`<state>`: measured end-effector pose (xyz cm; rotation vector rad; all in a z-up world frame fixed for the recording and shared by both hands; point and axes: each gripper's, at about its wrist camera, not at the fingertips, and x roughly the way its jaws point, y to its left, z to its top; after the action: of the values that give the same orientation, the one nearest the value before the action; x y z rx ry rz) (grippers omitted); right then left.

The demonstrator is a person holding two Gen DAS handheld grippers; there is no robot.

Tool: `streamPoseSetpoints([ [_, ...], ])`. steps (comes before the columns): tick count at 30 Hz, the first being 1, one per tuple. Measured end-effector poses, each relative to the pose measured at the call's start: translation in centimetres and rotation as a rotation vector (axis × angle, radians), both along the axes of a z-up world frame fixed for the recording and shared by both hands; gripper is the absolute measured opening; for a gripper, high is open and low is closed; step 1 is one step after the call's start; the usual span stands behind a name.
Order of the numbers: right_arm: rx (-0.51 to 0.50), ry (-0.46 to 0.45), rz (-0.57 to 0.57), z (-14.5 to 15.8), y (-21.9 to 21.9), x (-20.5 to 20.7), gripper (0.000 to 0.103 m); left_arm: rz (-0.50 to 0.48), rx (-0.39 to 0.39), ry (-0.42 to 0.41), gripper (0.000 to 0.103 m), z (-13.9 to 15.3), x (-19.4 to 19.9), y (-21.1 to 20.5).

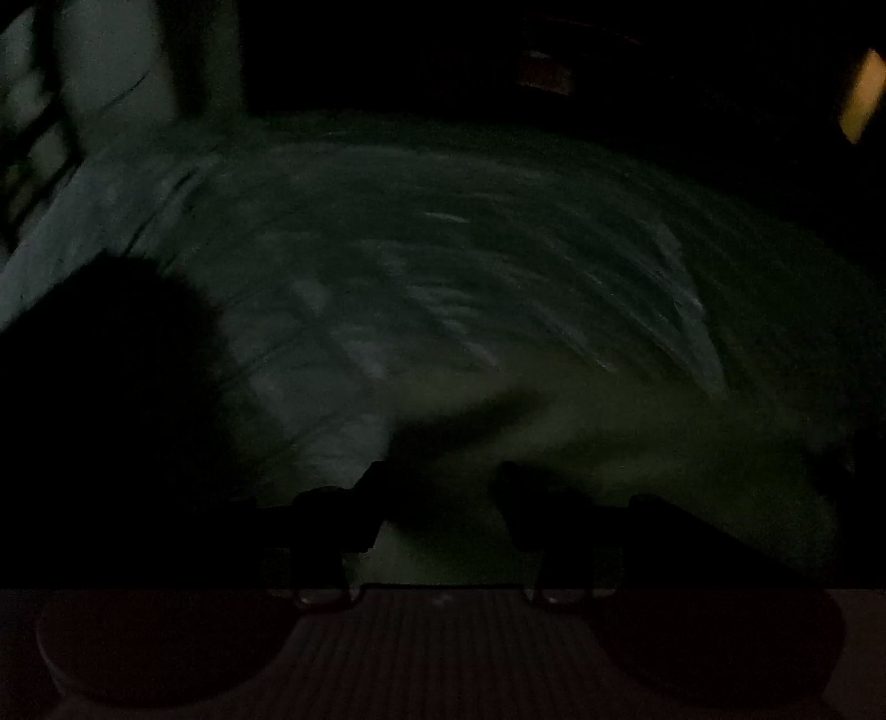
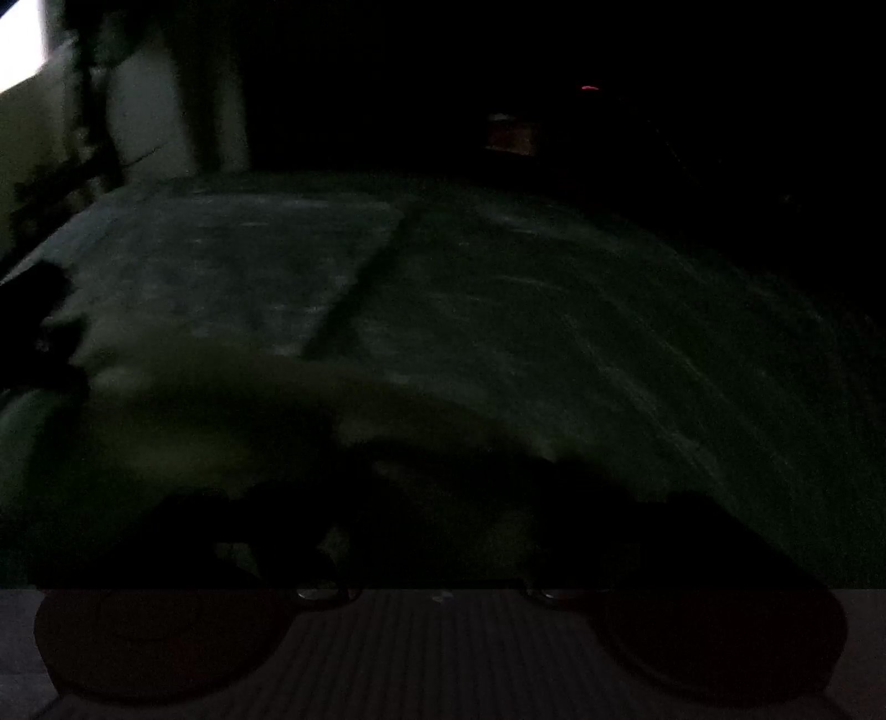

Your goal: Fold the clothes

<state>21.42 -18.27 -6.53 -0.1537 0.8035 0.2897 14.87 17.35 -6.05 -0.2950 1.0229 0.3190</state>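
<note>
Both grippers [image 1: 443,471] [image 2: 443,487] over dim, blurred cloth [image 1: 443,277].

A dim room, nearly all of it in darkness and smeared by motion blur. A broad, pale work surface [image 1: 443,266] fills the middle of both views, crossed in the right wrist view by a dark straight seam [image 2: 360,282]. At 10 o'clock a lighter wall [image 1: 111,72] catches faint light; a bright patch [image 2: 19,44] glows at 11 o'clock, an amber light [image 1: 861,94] at 2 o'clock.
</note>
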Motion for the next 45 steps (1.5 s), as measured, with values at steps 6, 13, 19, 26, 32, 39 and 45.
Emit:
streamPoseSetpoints([
  [6,0.103,-0.123,0.055,2.8,2.3,-0.6,0.060,0.006,0.002,-0.061,0.037,1.4,0.1,-0.7],
  [13,0.093,0.002,-0.081,0.1,1.2,1.4,0.035,-0.031,0.057,-0.001,0.051,-0.5,0.4,-1.5],
  [19,0.018,-0.153,-0.135,2.8,-1.4,-3.2,0.055,0.180,0.103,-0.052,0.043,1.6,-1.0,1.4],
  [26,-0.116,-0.288,0.475,3.3,10.1,-13.8,0.074,0.355,0.042,-0.086,0.042,4.0,-4.1,4.0],
  [32,-0.274,-0.339,0.751,1.0,17.4,-17.9,0.074,0.406,-0.019,-0.089,0.044,5.0,-6.2,5.6],
  [39,-0.355,-0.290,0.753,-0.5,21.1,-15.2,0.056,0.348,-0.120,-0.050,0.044,3.8,-6.8,5.6],
  [45,-0.268,-0.242,0.679,0.0,20.0,-14.3,0.021,0.293,-0.187,-0.007,0.049,3.0,-7.4,4.3],
])
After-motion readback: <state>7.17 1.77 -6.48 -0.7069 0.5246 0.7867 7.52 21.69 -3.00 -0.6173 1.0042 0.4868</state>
